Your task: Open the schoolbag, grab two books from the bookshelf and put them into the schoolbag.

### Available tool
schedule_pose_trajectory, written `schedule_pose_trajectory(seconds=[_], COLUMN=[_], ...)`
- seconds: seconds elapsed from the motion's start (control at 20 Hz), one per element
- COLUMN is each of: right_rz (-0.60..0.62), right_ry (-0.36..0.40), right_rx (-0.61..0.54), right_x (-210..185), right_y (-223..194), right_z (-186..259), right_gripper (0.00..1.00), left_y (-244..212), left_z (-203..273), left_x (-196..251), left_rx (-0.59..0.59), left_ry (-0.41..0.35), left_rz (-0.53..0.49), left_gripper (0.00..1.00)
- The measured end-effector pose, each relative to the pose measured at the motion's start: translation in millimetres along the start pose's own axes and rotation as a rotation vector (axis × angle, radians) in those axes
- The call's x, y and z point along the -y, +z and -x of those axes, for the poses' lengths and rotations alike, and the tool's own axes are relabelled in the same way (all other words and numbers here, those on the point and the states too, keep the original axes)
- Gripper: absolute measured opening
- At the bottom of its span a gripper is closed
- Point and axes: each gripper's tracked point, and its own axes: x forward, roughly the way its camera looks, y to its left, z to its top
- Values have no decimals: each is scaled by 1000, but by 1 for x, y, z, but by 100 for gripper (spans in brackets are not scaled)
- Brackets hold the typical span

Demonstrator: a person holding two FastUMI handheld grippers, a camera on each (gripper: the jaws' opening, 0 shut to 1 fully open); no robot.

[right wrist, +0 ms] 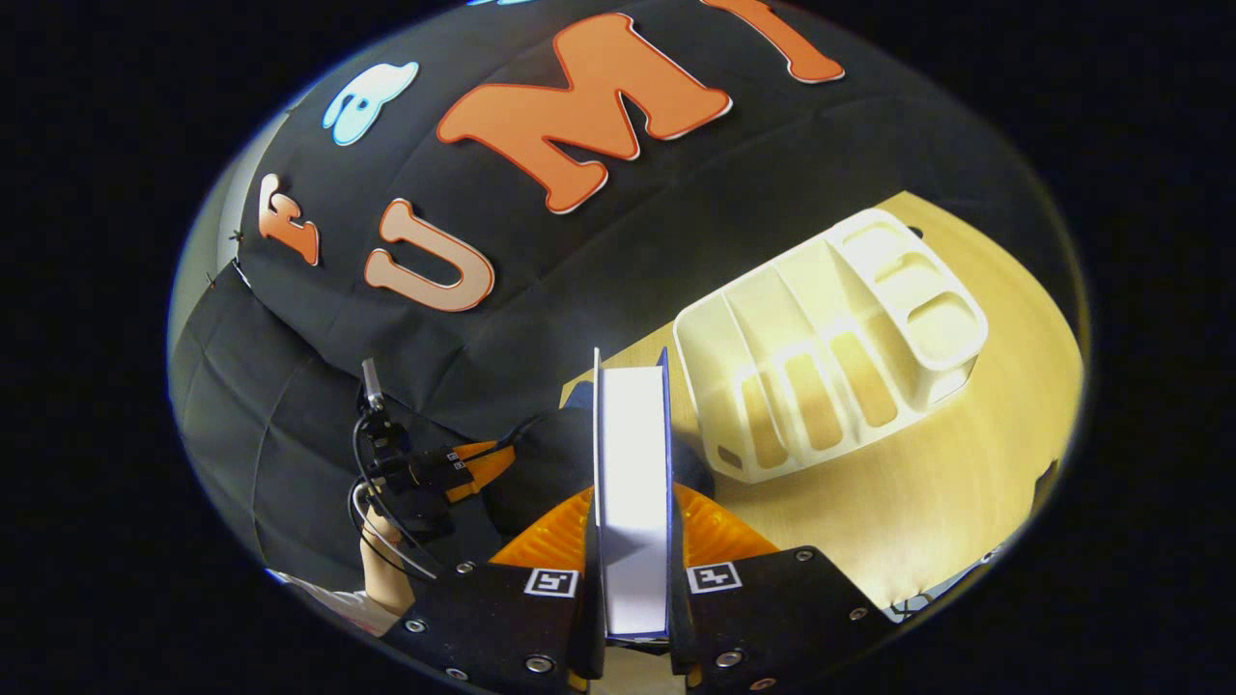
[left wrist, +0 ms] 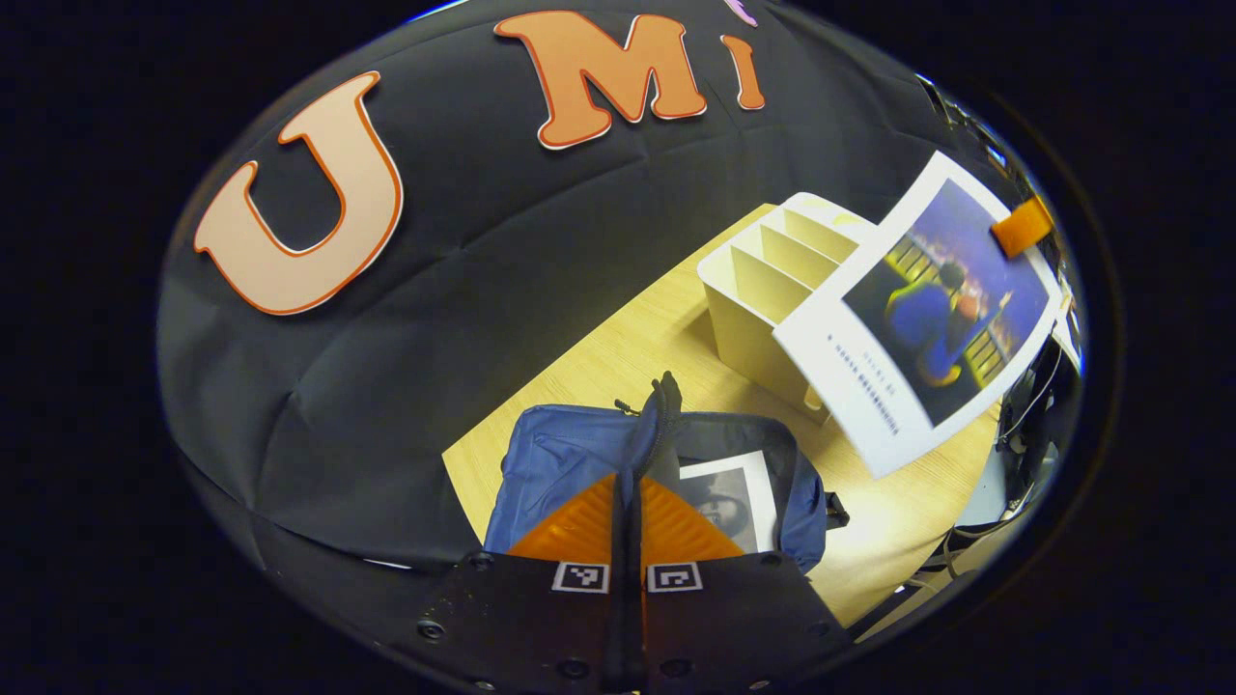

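Left gripper (left wrist: pixel 628 502) clamping the dark edge strip (left wrist: pixel 645 439) of the schoolbag (left wrist: pixel 570 463), fingers pressed together on it, holding the mouth open. Lying inside the schoolbag: one book (left wrist: pixel 731 497), cover up. Just beyond the schoolbag, sitting on the wooden table (left wrist: pixel 618 357): cream bookshelf (left wrist: pixel 763 290). Hanging above and beside the schoolbag: second book (left wrist: pixel 917 319). Right gripper (right wrist: pixel 632 541) pinching that book's (right wrist: pixel 632 454) spine, both fingers bearing on its covers, page edges facing the camera.
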Motion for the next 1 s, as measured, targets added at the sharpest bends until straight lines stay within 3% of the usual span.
schedule_pose_trajectory(seconds=[0.4, 0.55, 1.0], right_rz=[-160, -170, -212], right_ry=[102, 72, 79], right_rx=[-56, -62, -57], right_x=[-7, -8, -42], right_y=[-56, -73, -98], right_z=[-102, -139, -218], right_gripper=[26, 26, 26], left_y=[6, 10, 25], left_z=[4, 10, 22], left_x=[-5, -9, -7], left_rx=[20, 28, 72], left_ry=[44, 67, 72], left_rz=[2, -11, -22], left_gripper=[0, 0, 0])
